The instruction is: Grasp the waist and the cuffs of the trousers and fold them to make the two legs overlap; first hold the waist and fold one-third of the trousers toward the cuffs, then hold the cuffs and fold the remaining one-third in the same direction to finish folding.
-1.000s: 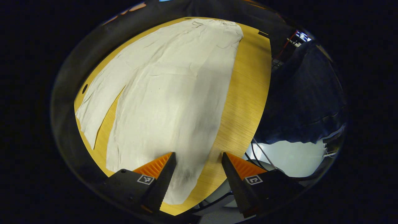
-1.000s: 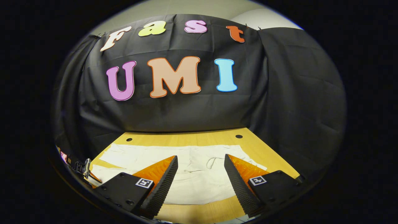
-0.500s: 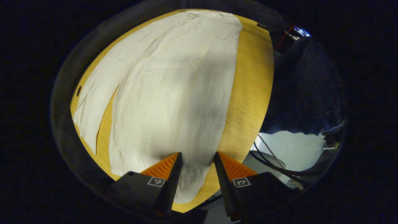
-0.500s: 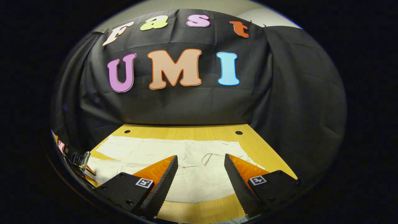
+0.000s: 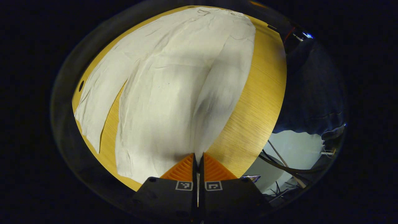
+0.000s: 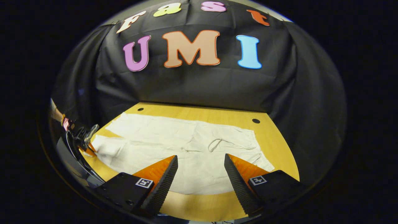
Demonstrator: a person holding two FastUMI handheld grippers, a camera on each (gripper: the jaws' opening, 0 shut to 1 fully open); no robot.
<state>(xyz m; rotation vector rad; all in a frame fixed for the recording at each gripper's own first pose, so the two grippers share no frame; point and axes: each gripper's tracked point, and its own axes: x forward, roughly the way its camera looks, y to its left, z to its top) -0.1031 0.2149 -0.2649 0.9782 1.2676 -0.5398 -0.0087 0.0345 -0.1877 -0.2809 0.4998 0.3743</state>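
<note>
A wooden table (image 6: 217, 116) against the black booth wall carries the pale trousers (image 5: 174, 90), spread flat with both legs apart. The left gripper (image 5: 198, 158) is clamped on the near leg's cuff at 6 o'clock, likely to carry it over the other leg, while the right gripper (image 6: 200, 169) hovers apart above the waist at 6 o'clock. The far cuff at 9 o'clock is too small to make out
</note>
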